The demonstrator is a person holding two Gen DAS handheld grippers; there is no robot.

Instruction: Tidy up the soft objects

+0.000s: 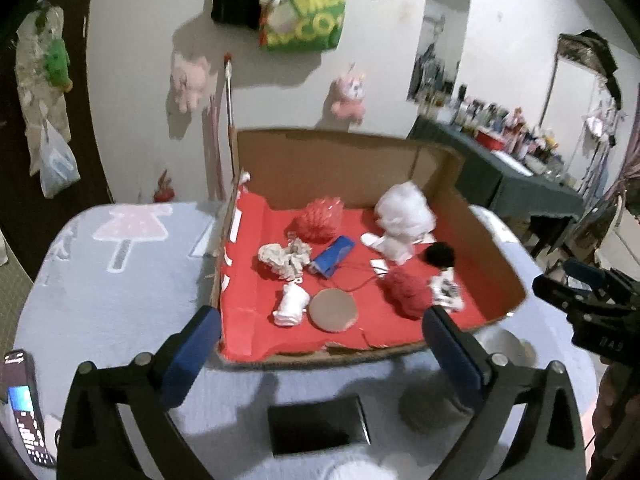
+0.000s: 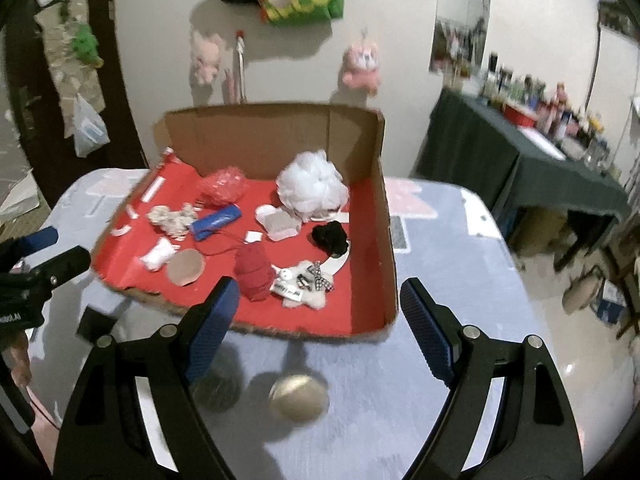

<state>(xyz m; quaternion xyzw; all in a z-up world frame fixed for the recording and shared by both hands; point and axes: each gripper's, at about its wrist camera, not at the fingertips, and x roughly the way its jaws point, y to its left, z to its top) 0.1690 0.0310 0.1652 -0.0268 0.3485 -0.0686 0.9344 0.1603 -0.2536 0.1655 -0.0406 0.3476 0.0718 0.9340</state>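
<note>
Both our grippers hang wide open and hold nothing: the left gripper (image 1: 320, 344) and the right gripper (image 2: 318, 316) hover just short of the cardboard box (image 2: 276, 140). Inside, on its red lining, lie a white mesh puff (image 2: 312, 186), a red knit bundle (image 2: 252, 272) and a black pom-pom (image 2: 330, 236). Under everything we see the grey-blue table cover (image 1: 120, 280); plush toys (image 1: 348, 96) hang on the wall.
</note>
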